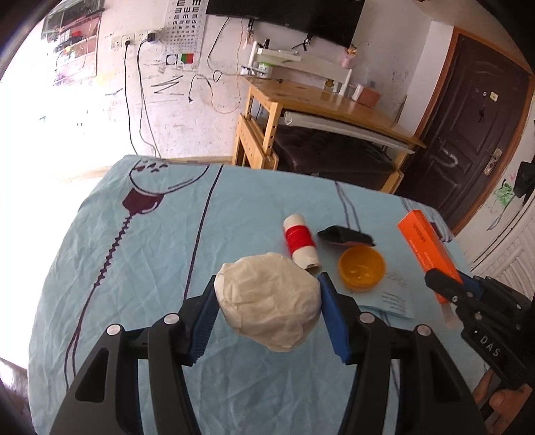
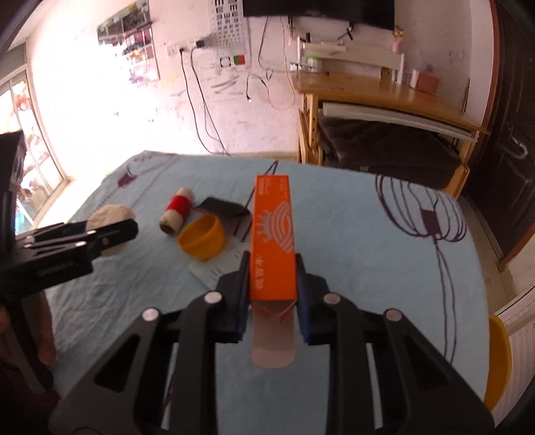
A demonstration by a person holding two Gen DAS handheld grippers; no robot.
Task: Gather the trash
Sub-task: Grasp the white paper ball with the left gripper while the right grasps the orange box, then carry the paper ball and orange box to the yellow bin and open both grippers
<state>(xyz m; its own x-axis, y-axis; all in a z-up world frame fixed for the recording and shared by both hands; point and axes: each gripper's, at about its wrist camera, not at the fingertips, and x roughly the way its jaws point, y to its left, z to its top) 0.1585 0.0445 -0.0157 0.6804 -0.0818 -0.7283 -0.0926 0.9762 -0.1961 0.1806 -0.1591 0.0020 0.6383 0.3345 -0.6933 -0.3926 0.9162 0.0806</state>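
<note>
The left tongs (image 1: 267,311) are clamped on a crumpled ball of white paper (image 1: 267,301), its creased, papery surface pressed between the ribbed blue pads (image 1: 334,321) and held up off the cloth. The right tongs (image 2: 272,267) grip a long orange carton (image 2: 274,241) by its near end; the box is smooth card printed with white curved stripes, and its end flap hangs open toward the camera.

Just beyond, a folded printed leaflet (image 1: 391,297) lies flat on the desk (image 1: 150,254), and a small round yellow plastic bowl (image 1: 361,267) sits on its far edge; what it holds cannot be made out. Beside the bowl lies a white cardboard tube wound with red thread (image 1: 301,242), on its side, and behind the bowl a dark, limp pouch (image 1: 346,236).

The desk is covered with a wrinkled pale blue cloth (image 2: 351,234) printed with purple line drawings.

Farther back stands a wooden table (image 1: 321,100) with a dark cushioned seat under it, against a scribbled white wall (image 1: 160,110) carrying an eye chart (image 1: 184,33), cables and a black screen (image 1: 284,16). A dark brown door (image 1: 468,134) is to the right.
</note>
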